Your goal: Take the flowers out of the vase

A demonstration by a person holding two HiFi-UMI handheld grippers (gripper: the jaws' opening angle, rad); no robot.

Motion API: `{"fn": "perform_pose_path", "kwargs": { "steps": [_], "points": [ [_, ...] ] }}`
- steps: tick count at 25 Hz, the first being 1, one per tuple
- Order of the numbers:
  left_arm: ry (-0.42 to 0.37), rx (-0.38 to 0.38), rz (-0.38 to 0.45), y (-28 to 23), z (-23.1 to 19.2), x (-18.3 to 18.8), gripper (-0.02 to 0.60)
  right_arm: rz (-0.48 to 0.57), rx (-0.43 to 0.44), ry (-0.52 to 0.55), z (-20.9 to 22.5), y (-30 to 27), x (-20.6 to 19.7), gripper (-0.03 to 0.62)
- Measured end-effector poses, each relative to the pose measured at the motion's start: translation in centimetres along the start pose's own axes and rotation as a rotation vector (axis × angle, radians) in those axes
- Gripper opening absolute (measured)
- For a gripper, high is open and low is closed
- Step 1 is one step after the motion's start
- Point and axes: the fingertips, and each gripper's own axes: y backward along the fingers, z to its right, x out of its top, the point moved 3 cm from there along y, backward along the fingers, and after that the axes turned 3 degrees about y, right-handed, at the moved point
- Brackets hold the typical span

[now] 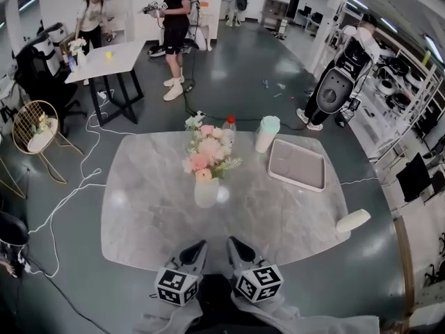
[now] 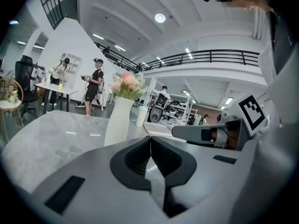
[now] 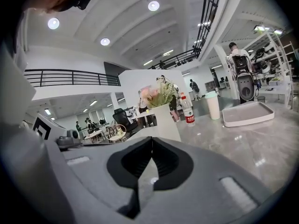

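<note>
1. Left gripper (image 1: pixel 198 248): it sits at the near edge of the table (image 1: pixel 139 221), pointing towards the far side. Its jaws are closed tip to tip with nothing between them. I judge the step in hand to be the approach, so I should spread these jaws before I reach the target, not at it.

2. Vase (image 1: pixel 206 192): it stands upright near the middle of the table, straight ahead of both grippers and well apart from them. The flowers (image 1: pixel 207 153) are all in it, spreading above the rim. The vase looks narrow and tall, so it may tip. I would use the left gripper to steady the body of the vase, low down.

3. Right gripper (image 1: pixel 236 245): it is just beside the left one, and its jaws are likewise shut and empty. I should open it, bring it in over the rim and close on the bunched stems below the blooms. I then lift straight up so that the stems do not drag the vase.

4. Clearance: a bottle (image 1: pixel 230 124) stands just behind the flowers, with a cup (image 1: pixel 266 132) and a tray (image 1: pixel 297 164) further right. I should keep the lift vertical until the stems are clear.
</note>
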Motion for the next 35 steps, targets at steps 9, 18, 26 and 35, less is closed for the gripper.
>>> {"fn": "perform_pose_path", "kwargs": {
  "steps": [9, 18, 26, 35],
  "points": [
    [0.011, 0.041, -0.004, -4.5, -3.6, 2.5, 0.002, 0.011, 0.032, -0.008, 3.2, -5.4, 2.7, 0.000],
    [-0.002, 0.084, -0.005, -7.7, -6.7, 5.1, 0.002, 0.010, 0.125, -0.001, 5.0, -9.5, 5.1, 0.000],
    [-0.022, 0.101, 0.023, -7.9, -8.7, 8.2, 0.002, 0.034, 0.193, 0.020, 3.6, -11.9, 7.5, 0.002],
    [-0.045, 0.036, 0.025, -7.7, -10.3, 9.7, 0.002, 0.050, 0.149, 0.029, 1.5, -13.0, 8.4, 0.002]
  ]
}}
